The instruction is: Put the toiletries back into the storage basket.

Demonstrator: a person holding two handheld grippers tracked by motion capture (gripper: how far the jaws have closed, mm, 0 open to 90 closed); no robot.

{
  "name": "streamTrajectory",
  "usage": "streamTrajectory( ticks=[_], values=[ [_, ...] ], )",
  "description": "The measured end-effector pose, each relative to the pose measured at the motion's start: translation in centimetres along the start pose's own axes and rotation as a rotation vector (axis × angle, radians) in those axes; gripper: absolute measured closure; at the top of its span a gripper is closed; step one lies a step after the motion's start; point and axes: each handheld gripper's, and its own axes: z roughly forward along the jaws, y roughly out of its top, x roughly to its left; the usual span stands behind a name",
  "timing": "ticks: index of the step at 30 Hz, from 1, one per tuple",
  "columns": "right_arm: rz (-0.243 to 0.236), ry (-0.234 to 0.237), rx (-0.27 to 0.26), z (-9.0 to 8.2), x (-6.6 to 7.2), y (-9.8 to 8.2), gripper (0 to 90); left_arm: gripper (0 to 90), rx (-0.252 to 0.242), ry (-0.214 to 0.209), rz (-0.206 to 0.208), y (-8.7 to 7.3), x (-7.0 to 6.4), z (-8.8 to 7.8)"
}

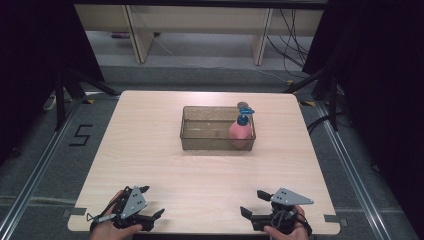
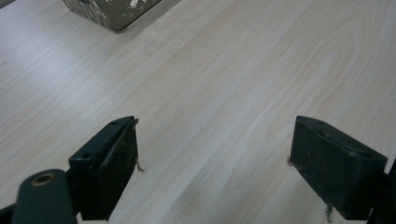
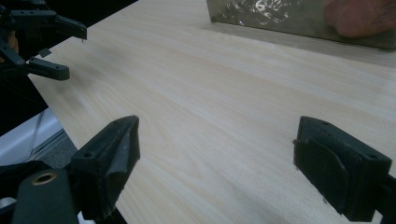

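While your 2 grippers rest at the near table edge, left gripper [image 1: 149, 201] and right gripper [image 1: 250, 203] both gape wide and hold nothing. Well apart from them, the pink bottle [image 1: 240, 131] stands upright in the right end of the clear bin [image 1: 200, 142]. Reaching over the bin wall, you could knock the bottle sideways, because its blue pump top [image 1: 243, 118] makes it top-heavy.

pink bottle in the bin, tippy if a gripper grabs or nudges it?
Probably. The pink bottle stands tall and narrow in the clear bin, its blue pump top above the rim, so a high push may tip it. The smooth body may slip.
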Motion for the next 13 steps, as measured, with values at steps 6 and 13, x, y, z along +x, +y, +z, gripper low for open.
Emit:
streamTrajectory(
  ticks=[6,13],
  values=[
    [0.002,0.001,0.001,0.00,0.01,0.00,15.5,14.8,-0.010,0.005,-0.001,-0.01,-0.03,0.03],
    [-0.016,-0.015,-0.017,0.15,-0.12,-0.03,15.5,14.8,-0.011,0.008,0.000,-0.01,-0.05,0.04]
  ],
)
